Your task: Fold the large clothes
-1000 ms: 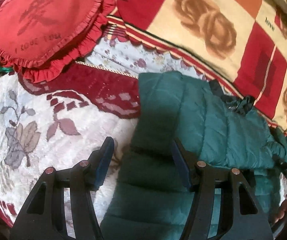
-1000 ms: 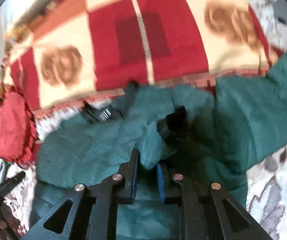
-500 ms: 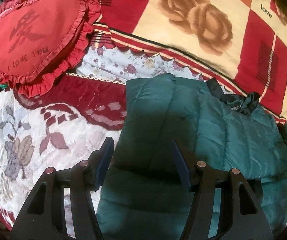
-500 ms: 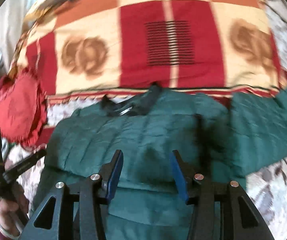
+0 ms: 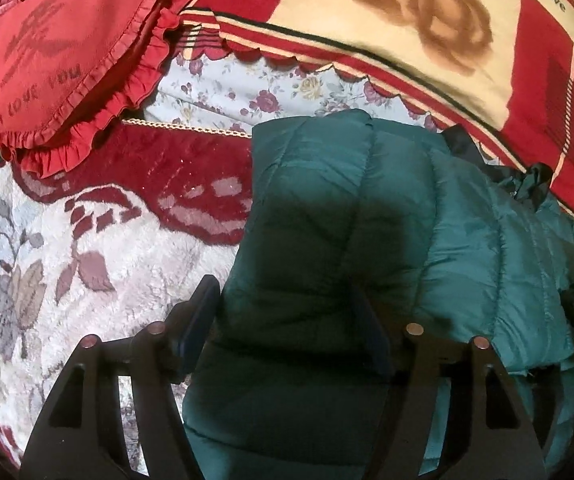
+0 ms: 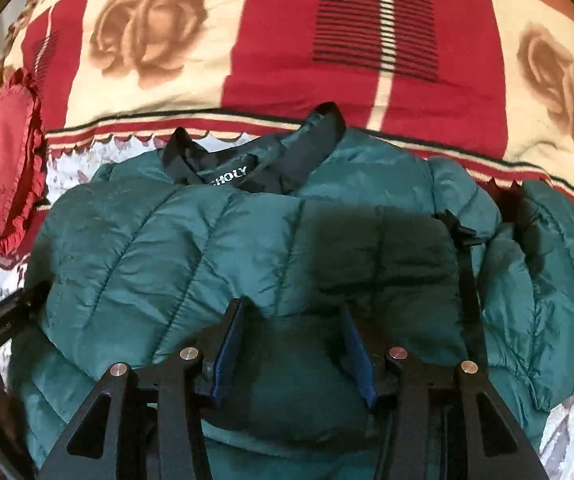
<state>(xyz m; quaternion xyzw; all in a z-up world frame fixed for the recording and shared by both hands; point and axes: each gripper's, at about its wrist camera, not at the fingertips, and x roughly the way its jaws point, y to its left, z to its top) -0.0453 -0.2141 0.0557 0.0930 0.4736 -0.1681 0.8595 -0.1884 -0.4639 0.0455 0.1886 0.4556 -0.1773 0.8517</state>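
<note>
A teal quilted puffer jacket lies flat on the bed, its dark collar with a label at the far side. One sleeve spreads out to the right. My right gripper hovers open over the jacket's middle, with nothing pinched between its blue pads. My left gripper straddles the jacket's left edge; its jaws are opening and the pads do not press the fabric. In the right wrist view, the left gripper shows at the far left edge.
A red heart-shaped frilled pillow lies at the upper left. A red and cream blanket with rose prints runs along the far side, just behind the collar. The bed cover is plush, cream and maroon.
The right gripper let go of the bunched fold it pinched, opened, and swung over the jacket's middle. The left gripper came lower over the jacket's left edge and its jaws widened.
</note>
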